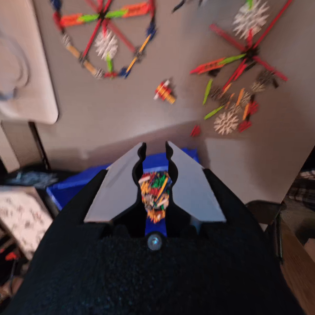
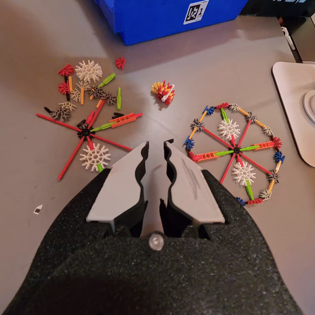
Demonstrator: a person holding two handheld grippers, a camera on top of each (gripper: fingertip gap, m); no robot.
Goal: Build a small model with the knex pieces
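Jaws apart, empty, above rod-and-connector wheel.

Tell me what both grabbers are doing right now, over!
Left gripper open, empty, above blue bin of pieces. Right gripper open, empty, over table between finished wheel and half-built one.

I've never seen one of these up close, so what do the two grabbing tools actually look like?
Both look alike. The left tool and right tool each have a wide black body with a grainy, speckled surface and a silver screw at the centre. Two flat light-grey fingers stick forward, each lined inside with wavy black padding. The right tool's right finger bears dark scuff marks. No cables, sleeves or hands show.
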